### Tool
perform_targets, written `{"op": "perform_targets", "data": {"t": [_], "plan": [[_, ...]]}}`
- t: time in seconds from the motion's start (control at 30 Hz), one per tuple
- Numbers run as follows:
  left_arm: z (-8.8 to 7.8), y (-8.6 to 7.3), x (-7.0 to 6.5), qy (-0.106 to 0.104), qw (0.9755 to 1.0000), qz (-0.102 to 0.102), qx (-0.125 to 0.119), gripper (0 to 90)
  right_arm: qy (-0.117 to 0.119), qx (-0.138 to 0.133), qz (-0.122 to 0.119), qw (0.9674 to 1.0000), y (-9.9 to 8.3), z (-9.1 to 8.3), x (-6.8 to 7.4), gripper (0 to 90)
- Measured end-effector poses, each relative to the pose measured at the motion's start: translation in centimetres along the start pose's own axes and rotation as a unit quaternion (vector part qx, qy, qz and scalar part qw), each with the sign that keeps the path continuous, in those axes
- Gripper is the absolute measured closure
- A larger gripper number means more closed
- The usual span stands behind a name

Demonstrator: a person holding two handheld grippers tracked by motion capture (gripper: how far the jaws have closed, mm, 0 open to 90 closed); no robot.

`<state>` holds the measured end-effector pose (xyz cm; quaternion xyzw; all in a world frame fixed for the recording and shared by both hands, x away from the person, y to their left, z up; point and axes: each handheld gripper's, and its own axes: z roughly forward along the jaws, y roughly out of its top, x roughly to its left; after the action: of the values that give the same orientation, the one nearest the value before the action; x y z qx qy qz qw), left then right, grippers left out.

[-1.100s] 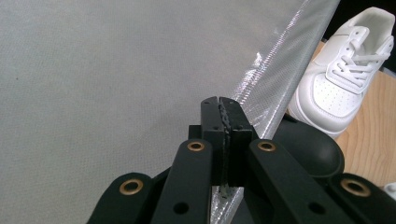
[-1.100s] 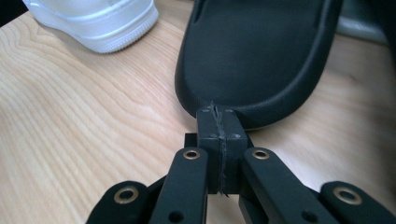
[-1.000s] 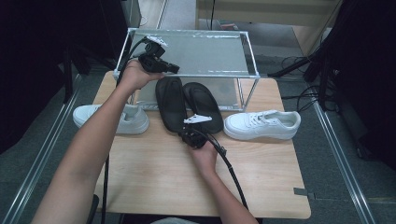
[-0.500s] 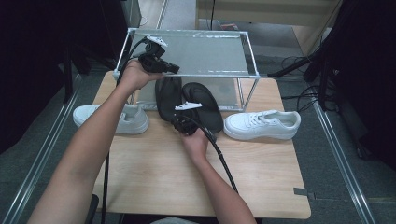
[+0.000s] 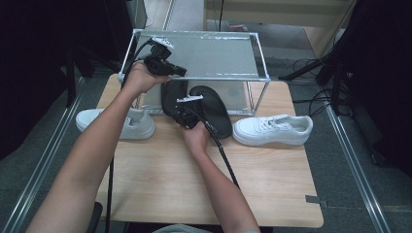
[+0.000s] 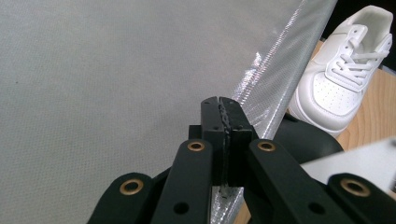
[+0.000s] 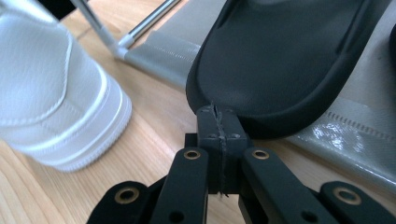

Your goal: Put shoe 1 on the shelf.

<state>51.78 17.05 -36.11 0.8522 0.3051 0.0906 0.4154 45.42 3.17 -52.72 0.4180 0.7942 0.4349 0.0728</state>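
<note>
- A pale wooden counter (image 5: 160, 179) carries a small metal-framed rack with grey fabric shelves (image 5: 214, 56).
- The left tongs (image 5: 180, 72) rest at the upper shelf's front edge, closed on nothing.
- The right tongs (image 7: 218, 122) are closed too, touching the heel of the left black rubber slipper (image 7: 285, 56), which lies partly on the lower shelf.
- 1 white laced sneaker (image 5: 272, 130) stands right of the 2 slippers, another white sneaker (image 5: 131, 124) left.

Left claw (image 5: 180, 73) raised, right claw (image 5: 179, 116) low, both jaws together.

Wooden table (image 5: 272, 189) carries two white sneakers (image 5: 272, 130), black slippers (image 5: 214, 110), shelf rack (image 5: 252, 73).
</note>
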Motion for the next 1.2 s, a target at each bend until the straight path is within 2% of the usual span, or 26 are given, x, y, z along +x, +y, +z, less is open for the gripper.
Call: {"op": "perform_targets", "data": {"t": [0.07,0.13,0.23,0.3,0.4,0.5,0.63,0.73,0.87,0.97,1.07,1.13,1.2], "plan": [[0.0,0.0,0.0,0.000,1.0000,0.002,0.000,90.0,0.010,-0.001,0.023,0.9997,0.1,0.0,-0.3,90.0],[0.0,0.0,0.0,-0.002,1.0000,0.002,0.000,90.0,0.019,-0.005,0.032,0.9993,0.1,-0.4,-0.5,90.0],[-0.1,0.0,0.1,-0.003,1.0000,0.002,0.000,90.0,0.029,-0.025,0.024,0.9990,0.2,-2.2,-0.4,90.0],[-0.1,0.0,0.1,-0.002,1.0000,0.002,0.002,90.0,0.030,-0.034,0.011,0.9989,0.2,-4.1,-0.2,90.0],[0.0,0.1,0.1,-0.002,1.0000,-0.002,0.005,90.0,0.032,-0.035,-0.002,0.9989,-0.2,-6.2,-0.3,90.0],[0.0,0.2,0.1,-0.001,1.0000,0.000,0.008,90.0,0.041,-0.035,0.000,0.9985,-1.1,-8.2,-0.6,90.0],[0.0,0.2,0.1,-0.004,1.0000,-0.001,0.007,90.0,0.038,-0.031,-0.010,0.9987,-2.6,-10.5,-1.4,90.0],[-0.1,0.1,0.1,-0.004,1.0000,-0.003,0.007,90.0,0.040,-0.028,-0.004,0.9988,-3.9,-12.2,-2.1,90.0],[-0.1,0.2,0.1,-0.002,0.9999,-0.002,0.010,90.0,0.030,-0.028,-0.004,0.9992,-5.4,-14.7,-2.9,90.0],[0.0,0.2,0.0,0.000,0.9999,-0.004,0.009,89.9,0.013,-0.028,-0.010,0.9995,-6.3,-16.4,-3.6,90.0],[0.0,0.3,0.0,0.001,1.0000,0.000,0.010,89.9,-0.013,-0.023,-0.031,0.9992,-7.3,-17.6,-4.1,90.0],[0.0,0.2,0.0,-0.001,0.9999,0.000,0.010,89.9,-0.018,-0.024,-0.040,0.9987,-8.0,-18.3,-4.4,90.0],[0.0,0.2,0.1,-0.002,1.0000,-0.003,0.009,89.9,-0.022,-0.025,-0.039,0.9987,-8.6,-18.9,-4.8,90.0]]}}
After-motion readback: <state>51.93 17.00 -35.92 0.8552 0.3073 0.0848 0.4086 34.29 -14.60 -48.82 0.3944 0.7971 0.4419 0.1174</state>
